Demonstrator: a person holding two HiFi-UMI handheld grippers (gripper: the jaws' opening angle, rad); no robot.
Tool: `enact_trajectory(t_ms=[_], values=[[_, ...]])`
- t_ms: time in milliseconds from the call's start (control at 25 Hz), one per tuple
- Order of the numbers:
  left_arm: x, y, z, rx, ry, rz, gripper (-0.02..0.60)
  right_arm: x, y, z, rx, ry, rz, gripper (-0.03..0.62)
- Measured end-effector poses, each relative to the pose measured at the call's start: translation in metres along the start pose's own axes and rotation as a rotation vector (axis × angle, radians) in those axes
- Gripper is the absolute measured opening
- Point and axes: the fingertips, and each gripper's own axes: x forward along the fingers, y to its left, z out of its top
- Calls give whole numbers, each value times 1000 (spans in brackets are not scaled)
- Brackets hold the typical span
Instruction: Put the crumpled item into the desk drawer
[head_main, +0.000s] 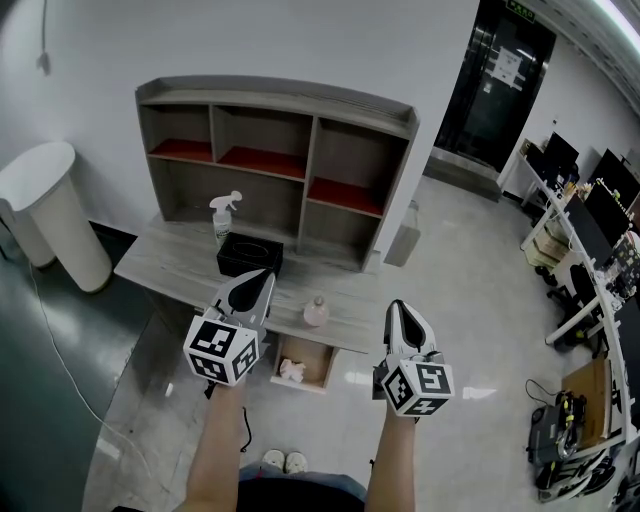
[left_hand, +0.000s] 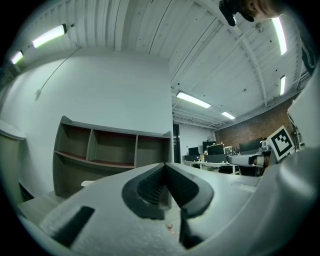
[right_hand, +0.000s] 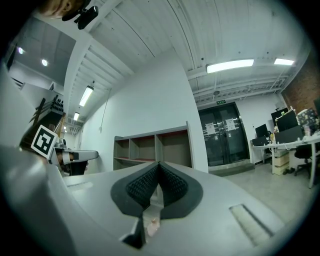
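A small pale pink crumpled item (head_main: 292, 371) lies inside the open wooden drawer (head_main: 326, 366), which is pulled out from the front of the grey desk (head_main: 160, 262). Both grippers are held level above the desk's front edge, apart from the drawer. My left gripper (head_main: 262, 276) hangs over the desk near a black box; in the left gripper view its jaws (left_hand: 165, 165) are shut with nothing between them. My right gripper (head_main: 398, 306) is to the right of the drawer; its jaws (right_hand: 159, 164) are also closed and empty.
On the desk stand a grey shelf unit (head_main: 280, 160), a white spray bottle (head_main: 224, 215), a black box (head_main: 250, 256) and a small pink bottle (head_main: 316, 312). A white bin (head_main: 50, 210) stands at the left. Office desks with monitors (head_main: 590, 225) line the right side.
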Motion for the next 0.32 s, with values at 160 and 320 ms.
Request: enact_trajectory(t_ms=[160, 320], values=[[0, -3, -2, 2, 4, -5, 5, -2, -3, -2, 5, 2, -4, 11], [0, -1, -3, 1, 6, -3, 5, -1, -2, -3, 5, 3, -2, 11]])
